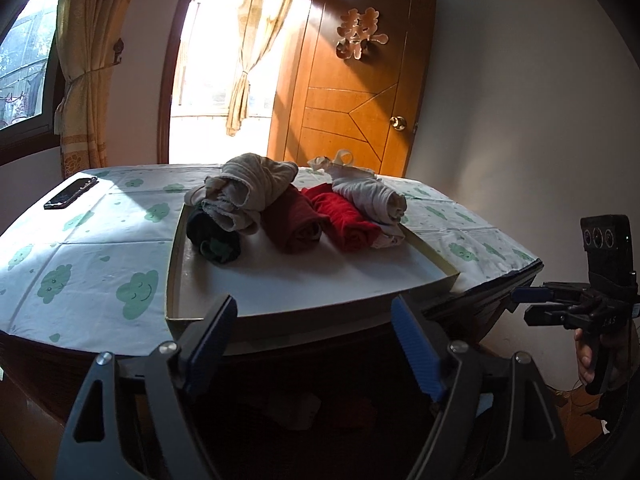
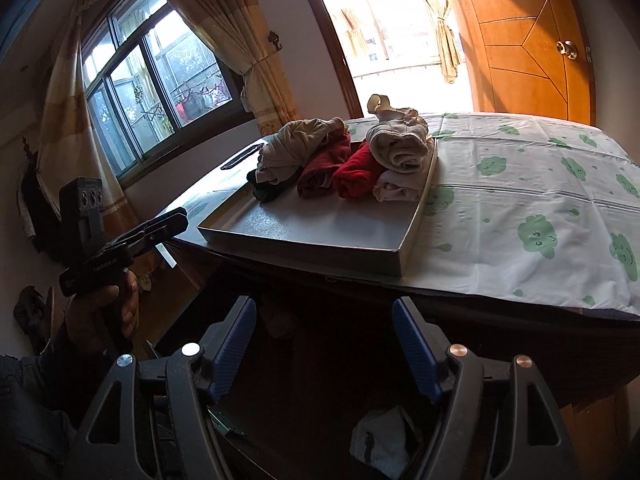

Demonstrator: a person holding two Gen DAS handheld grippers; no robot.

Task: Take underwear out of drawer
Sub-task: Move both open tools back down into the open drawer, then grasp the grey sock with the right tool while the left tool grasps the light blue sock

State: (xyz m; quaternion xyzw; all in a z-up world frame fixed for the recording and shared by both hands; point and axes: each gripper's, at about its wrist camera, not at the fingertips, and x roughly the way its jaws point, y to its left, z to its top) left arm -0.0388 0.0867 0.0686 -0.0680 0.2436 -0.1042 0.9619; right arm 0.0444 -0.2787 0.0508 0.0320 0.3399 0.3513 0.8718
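Evidently a reach below the table: both grippers hang before a dark opening under the table edge.
Left gripper (image 1: 314,344): jaws standing wide, nothing between the blue pads.
Right gripper (image 2: 325,344): likewise spread, empty.
Drawer (image 2: 312,380): the shadowed space under the table front (its walls are too dark to trace).
Underwear in drawer (image 2: 382,436): a pale crumpled piece low in the right wrist view, just beyond the right gripper; another dim shape may lie in the left wrist view, too dark to tell.
Underwear already out (image 1: 288,208): rolled pieces, beige, dark green, red and white, heaped at the far end of a shallow white tray (image 1: 320,292) on the cloud-print table (image 1: 100,264).
Handling: light, soft, limp cloth; likely to sag and unroll once lifted, not fragile, not slippery.
Where to grip: pinch a raised fold near the middle of the bundle, probably.
Axis: the tray's rolls lie with long axes running from far edge toward the grippers; the drawer piece is too crumpled to show one.
Also: a phone (image 1: 71,193) at the table's far left.
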